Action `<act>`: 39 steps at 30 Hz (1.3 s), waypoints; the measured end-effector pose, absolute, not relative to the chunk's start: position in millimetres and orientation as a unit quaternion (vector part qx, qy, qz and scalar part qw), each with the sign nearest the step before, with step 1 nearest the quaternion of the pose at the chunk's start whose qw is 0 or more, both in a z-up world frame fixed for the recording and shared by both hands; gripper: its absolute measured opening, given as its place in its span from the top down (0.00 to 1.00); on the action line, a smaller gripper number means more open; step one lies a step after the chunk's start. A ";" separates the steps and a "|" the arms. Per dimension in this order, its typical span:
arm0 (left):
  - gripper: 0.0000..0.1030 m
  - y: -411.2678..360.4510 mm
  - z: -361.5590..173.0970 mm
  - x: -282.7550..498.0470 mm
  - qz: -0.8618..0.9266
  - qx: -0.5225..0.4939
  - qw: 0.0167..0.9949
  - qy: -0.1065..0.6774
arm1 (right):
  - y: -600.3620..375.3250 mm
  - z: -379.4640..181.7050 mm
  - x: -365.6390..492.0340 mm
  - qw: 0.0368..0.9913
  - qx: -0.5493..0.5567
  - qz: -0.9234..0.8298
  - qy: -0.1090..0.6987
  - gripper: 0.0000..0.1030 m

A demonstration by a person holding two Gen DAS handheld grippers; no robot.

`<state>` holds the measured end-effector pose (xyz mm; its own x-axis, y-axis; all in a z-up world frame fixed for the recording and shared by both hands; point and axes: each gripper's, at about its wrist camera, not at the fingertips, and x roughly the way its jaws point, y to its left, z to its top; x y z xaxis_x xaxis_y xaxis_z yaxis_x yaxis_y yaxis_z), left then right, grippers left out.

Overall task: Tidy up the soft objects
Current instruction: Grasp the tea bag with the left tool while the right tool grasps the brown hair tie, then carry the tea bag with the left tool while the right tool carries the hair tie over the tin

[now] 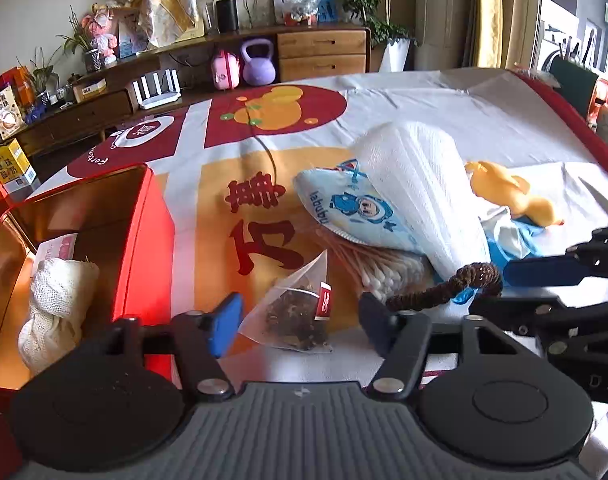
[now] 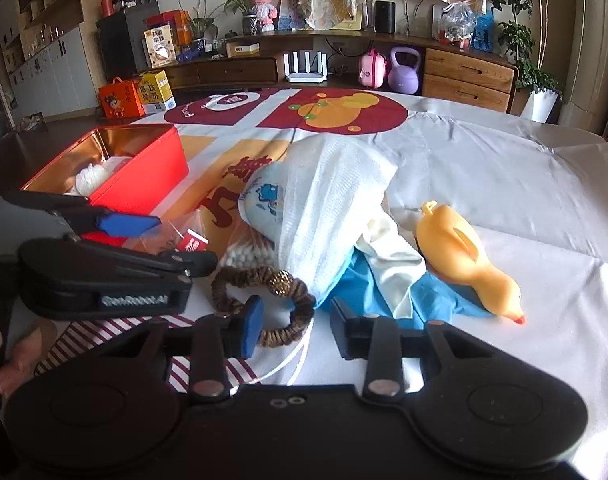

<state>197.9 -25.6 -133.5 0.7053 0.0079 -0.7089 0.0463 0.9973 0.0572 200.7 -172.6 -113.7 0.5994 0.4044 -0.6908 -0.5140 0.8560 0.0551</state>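
My left gripper (image 1: 300, 320) is open, its fingers on either side of a pyramid tea bag (image 1: 294, 316) on the table. My right gripper (image 2: 296, 330) is open around one side of a brown braided hair tie (image 2: 264, 300). A pile lies beyond: a white towel (image 2: 328, 208), a blue printed mask (image 1: 356, 208), cotton swabs (image 1: 384, 272), a blue cloth (image 2: 360, 284) and a yellow rubber duck (image 2: 464, 256). The red tin box (image 1: 144, 248) at the left holds a white knitted cloth (image 1: 56, 304).
The table has a red, orange and white printed cloth (image 2: 504, 168). A wooden sideboard (image 2: 464, 72) with a purple kettlebell (image 2: 403, 72) stands beyond. The left gripper's body (image 2: 104, 276) shows in the right wrist view.
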 end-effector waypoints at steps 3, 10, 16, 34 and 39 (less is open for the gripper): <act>0.47 -26.7 -137.7 199.3 -0.013 0.040 0.921 0.386 | -171.1 -113.0 200.9 0.892 -0.075 0.255 0.366 0.70; 0.62 -26.4 -141.4 199.0 -0.011 0.042 0.921 0.388 | -167.1 -116.7 203.3 0.892 -0.073 0.246 0.371 0.81; 0.76 -25.6 -141.1 197.7 -0.005 0.049 0.922 0.385 | -166.7 -117.7 203.9 0.895 -0.070 0.236 0.372 0.91; 0.81 -5.8 -105.4 169.5 -0.005 -0.003 0.924 0.383 | -175.2 -68.3 167.4 0.908 -0.048 0.255 0.330 0.92; 0.81 3.0 -87.5 155.6 -0.007 -0.020 0.925 0.380 | -173.9 -48.9 159.0 0.910 -0.038 0.262 0.320 0.92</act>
